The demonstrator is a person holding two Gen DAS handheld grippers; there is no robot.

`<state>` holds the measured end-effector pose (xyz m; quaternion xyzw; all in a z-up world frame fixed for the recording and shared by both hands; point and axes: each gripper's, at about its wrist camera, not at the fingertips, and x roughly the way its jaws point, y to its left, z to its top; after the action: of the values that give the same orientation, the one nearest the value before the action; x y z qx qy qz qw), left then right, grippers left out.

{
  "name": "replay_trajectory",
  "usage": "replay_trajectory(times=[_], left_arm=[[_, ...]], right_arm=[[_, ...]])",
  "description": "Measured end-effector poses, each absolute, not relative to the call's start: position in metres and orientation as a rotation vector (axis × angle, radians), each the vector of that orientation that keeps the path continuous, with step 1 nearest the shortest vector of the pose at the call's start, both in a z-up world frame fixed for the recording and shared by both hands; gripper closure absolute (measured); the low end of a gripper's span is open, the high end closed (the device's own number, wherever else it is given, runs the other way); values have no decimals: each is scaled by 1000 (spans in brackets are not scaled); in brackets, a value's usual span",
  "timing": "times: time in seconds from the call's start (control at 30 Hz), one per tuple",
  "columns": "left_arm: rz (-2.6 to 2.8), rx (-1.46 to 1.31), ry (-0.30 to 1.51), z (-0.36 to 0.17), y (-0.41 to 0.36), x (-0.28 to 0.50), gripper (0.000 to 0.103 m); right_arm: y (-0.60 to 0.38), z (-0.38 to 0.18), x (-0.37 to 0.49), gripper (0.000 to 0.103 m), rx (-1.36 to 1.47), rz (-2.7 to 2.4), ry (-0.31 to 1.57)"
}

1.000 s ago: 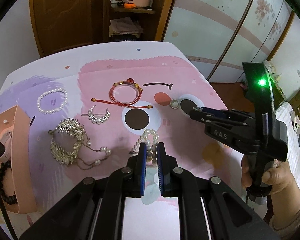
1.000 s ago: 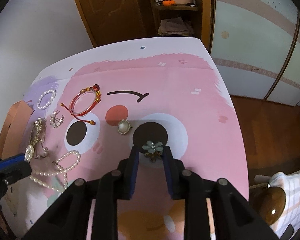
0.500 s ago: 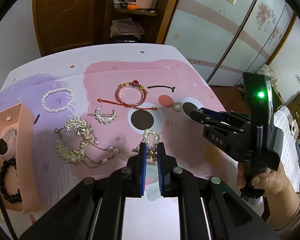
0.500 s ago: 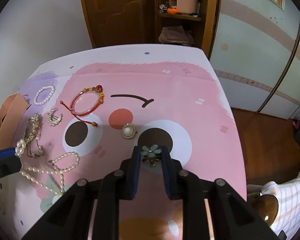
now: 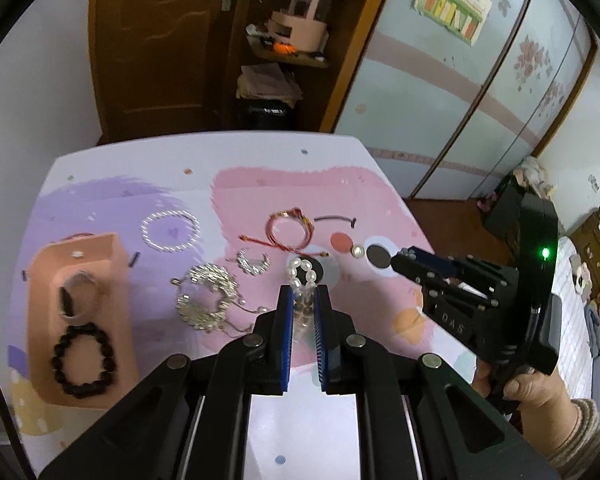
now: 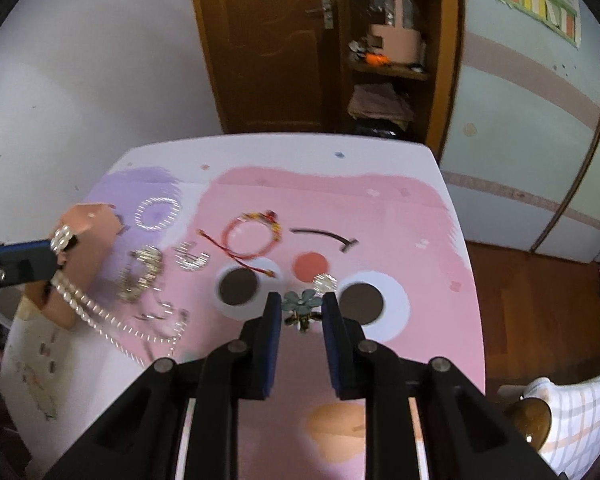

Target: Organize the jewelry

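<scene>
Above the pink table (image 5: pixel 380 184), left gripper (image 5: pixel 303 300) pinches a pearl necklace (image 5: pixel 300 270); right gripper (image 6: pixel 297 308) clamps a flower brooch (image 6: pixel 300 304), both lifted.

White pearl necklace (image 5: pixel 301 276), peach tray (image 5: pixel 114 276)

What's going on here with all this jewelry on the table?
A person is sorting jewelry with a handheld claw in each hand. The left claw is shut on a pearl necklace, whose strand trails down to the table in the right view. The right claw grips a small teal flower brooch. A peach box already holds a black bead bracelet; several other pieces lie loose.
</scene>
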<state>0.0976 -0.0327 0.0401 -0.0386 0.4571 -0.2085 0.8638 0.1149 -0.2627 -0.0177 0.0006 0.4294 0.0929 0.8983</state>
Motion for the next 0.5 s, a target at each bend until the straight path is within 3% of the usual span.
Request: replay_trajectory(times=[0.3,0.5], left_arm=[[-361,-90,847,116,18,82,98],[-368,-100,866,114,29,80,97]], right_arm=[[-204,32,100,83,-50,324,812],[-180,44,99,83,-66,365,786]])
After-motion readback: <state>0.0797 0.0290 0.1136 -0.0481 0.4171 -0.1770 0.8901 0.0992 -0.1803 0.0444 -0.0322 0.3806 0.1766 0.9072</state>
